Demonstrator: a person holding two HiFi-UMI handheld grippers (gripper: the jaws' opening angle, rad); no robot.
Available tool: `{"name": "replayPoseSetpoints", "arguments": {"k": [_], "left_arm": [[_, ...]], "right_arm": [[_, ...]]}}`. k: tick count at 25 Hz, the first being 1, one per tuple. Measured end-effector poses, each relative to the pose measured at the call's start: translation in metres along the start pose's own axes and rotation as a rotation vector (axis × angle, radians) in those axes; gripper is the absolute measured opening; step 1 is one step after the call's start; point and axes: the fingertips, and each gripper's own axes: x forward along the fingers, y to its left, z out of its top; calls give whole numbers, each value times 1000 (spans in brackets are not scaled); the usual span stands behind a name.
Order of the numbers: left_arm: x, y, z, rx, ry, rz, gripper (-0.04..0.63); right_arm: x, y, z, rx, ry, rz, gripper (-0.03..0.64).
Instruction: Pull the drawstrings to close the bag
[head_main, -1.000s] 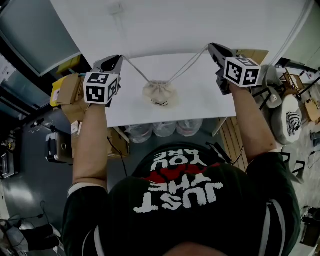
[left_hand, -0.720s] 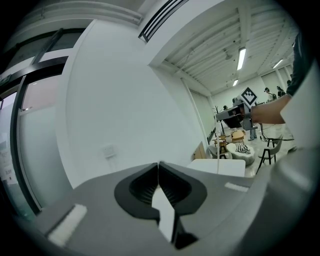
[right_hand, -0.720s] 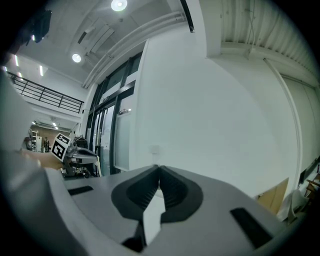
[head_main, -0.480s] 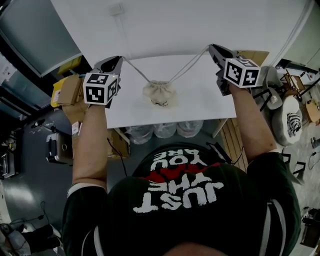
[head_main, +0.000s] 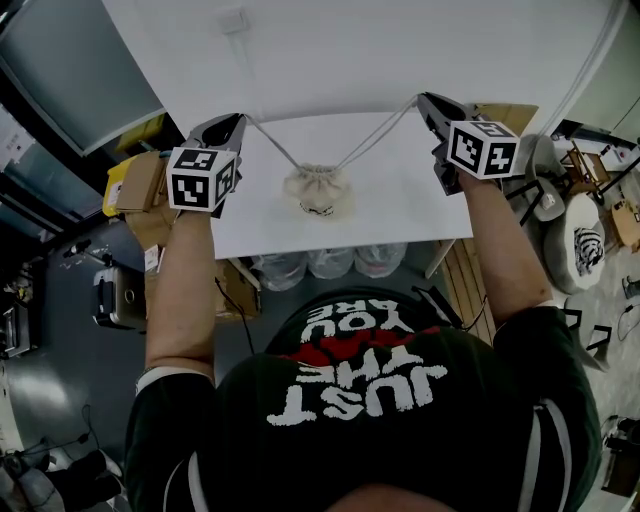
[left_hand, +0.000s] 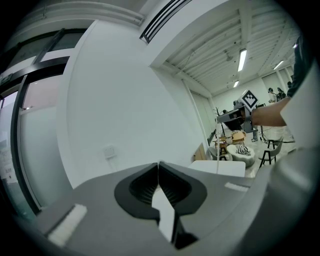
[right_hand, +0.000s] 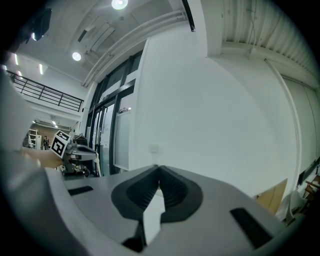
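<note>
The left gripper (head_main: 238, 119) has its jaws clamped on the left drawstring (head_main: 272, 143), which slants taut to the gathered cream bag (head_main: 318, 188). The bag sits near the middle of the white table (head_main: 400, 205). From it the right drawstring (head_main: 378, 130) stretches taut to the right gripper (head_main: 424, 99), whose jaws are likewise pinched together on it.

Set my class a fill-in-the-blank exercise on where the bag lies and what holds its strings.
The bag lies on a ____ table. The left hand-held gripper and the right hand-held gripper each grip one ____. The bag lies ____ them.
Missing words: white; drawstring; between.
</note>
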Motion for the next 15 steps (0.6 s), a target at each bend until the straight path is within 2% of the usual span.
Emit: {"name": "replayPoseSetpoints", "arguments": {"k": [15], "left_arm": [[-2, 1, 3, -12, -6, -1, 14]], "right_arm": [[-2, 0, 1, -2, 4, -1, 9]]}}
